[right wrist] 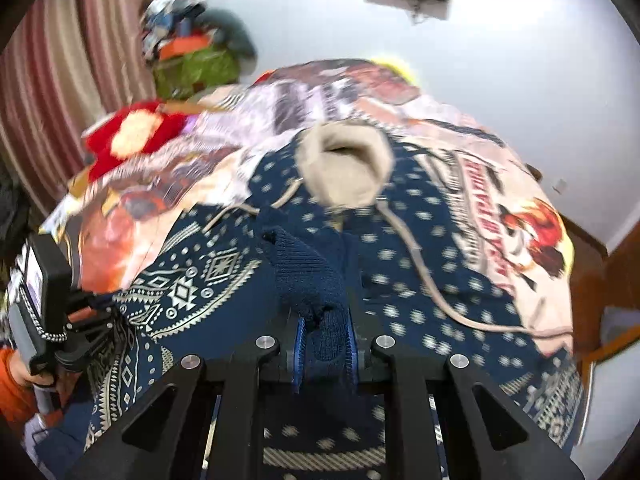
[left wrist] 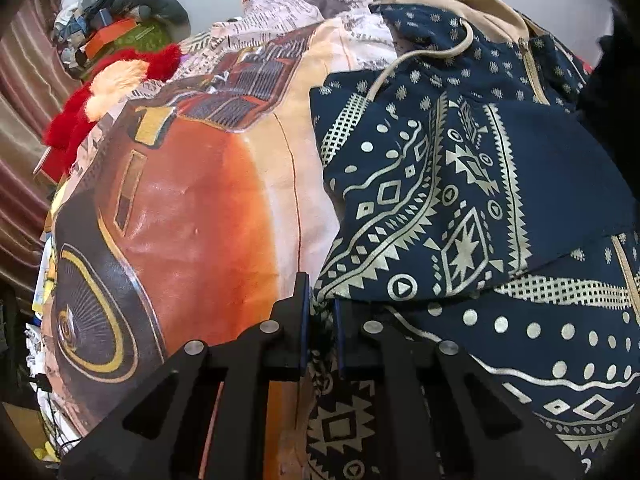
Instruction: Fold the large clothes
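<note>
Left wrist: both tongs pinch hoodie; red plush beside.

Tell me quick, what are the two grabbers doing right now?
Left gripper: closed, pinching the edge of the navy patterned hoodie.
Right gripper: closed on the hoodie's dark knit cuff.

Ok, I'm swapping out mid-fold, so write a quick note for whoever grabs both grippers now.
Left gripper: shut on the navy hoodie at its patterned edge.
Right gripper: shut on the ribbed cuff of a sleeve.
The hoodie lies on the printed bedspread, tan hood at the far end, drawstrings loose.
Done: one patterned part appears folded over the body.
Left: lay the sleeve in and finish folding.
</note>
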Tool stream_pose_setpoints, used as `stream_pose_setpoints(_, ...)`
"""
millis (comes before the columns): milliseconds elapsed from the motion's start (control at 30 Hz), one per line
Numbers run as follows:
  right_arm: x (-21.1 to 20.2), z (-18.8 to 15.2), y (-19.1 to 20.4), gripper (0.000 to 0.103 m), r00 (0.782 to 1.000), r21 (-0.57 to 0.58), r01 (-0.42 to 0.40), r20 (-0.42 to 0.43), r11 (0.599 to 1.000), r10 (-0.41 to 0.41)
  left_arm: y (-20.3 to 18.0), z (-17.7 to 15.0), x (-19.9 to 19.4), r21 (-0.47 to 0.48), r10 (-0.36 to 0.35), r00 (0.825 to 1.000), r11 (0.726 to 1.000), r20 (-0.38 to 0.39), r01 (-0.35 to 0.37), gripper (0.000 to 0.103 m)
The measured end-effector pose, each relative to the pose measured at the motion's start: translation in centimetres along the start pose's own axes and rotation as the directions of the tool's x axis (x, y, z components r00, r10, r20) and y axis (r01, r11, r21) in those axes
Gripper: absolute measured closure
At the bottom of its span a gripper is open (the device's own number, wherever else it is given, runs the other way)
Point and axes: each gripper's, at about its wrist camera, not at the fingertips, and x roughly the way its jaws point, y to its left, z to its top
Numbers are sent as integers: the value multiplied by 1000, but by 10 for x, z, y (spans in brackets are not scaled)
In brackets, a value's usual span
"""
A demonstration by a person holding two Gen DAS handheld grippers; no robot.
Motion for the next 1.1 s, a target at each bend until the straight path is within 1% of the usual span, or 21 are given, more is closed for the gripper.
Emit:
stream_pose_setpoints(200, -17, -19, -51, 89, 999, 118, 37, -2, 992, -37, 1, -9, -1, -7, 25, 999, 1000, -31, -25, 92)
stream_pose_setpoints(300, -23, -35, -77, 89, 999, 183, 53, -15, 982, -51, 4, -13, 2, -23, 40, 998, 999, -52, -41, 92)
stream_pose_setpoints(400, -23, -48, -95, 89, 998, 221, 64, -32, 973, -59, 10, -15, 6, -54, 26, 998, 998, -65, -29, 89)
stream_pose_setpoints(500, -17, -62, -107, 89, 996, 250, 58, -75, 967, -40, 9, -14, 5, -58, 28, 997, 998, -72, -32, 89)
stream_pose_setpoints(633, -3, -79, -111, 88, 987, 232, 90, -150, 969, -56, 4, -16, 5, -31, 50, 995, 998, -82, -52, 89)
stream_pose_setpoints(733, 4, -88, -115, 87, 979, 247, 94, -198, 965, -44, 2, -19, 1, -19, 57, 994, 998, -90, -59, 89)
stream_pose_setpoints(800, 7, -91, -118, 80, 974, 258, 111, -222, 960, -53, 2, -23, -5, -18, 52, 995, 998, -90, -54, 89)
stream_pose_setpoints(833, 8, -93, -120, 72, 972, 258, 123, -227, 958, -63, 1, -25, -9, -19, 48, 995, 999, -88, -50, 89)
stream_pose_setpoints(867, 7, -94, -121, 61, 970, 256, 133, -230, 957, -74, 2, -25, -12, -19, 43, 995, 999, -85, -45, 89)
stream_pose_setpoints(900, 6, -95, -122, 55, 971, 255, 139, -225, 957, -81, 2, -26, -17, -20, 39, 996, 999, -80, -41, 89)
stream_pose_setpoints(933, 3, -96, -124, 44, 974, 256, 142, -211, 956, -88, 3, -26, -22, -22, 33, 997, 999, -74, -35, 89)
stream_pose_setpoints(967, 1, -97, -125, 40, 975, 258, 144, -202, 955, -92, 3, -25, -27, -23, 27, 997, 999, -69, -29, 89)
stream_pose_setpoints(1100, -14, -95, -133, 39, 980, 283, 147, -175, 948, -99, -1, -14, -50, -15, 2, 999, 1000, -35, -2, 89)
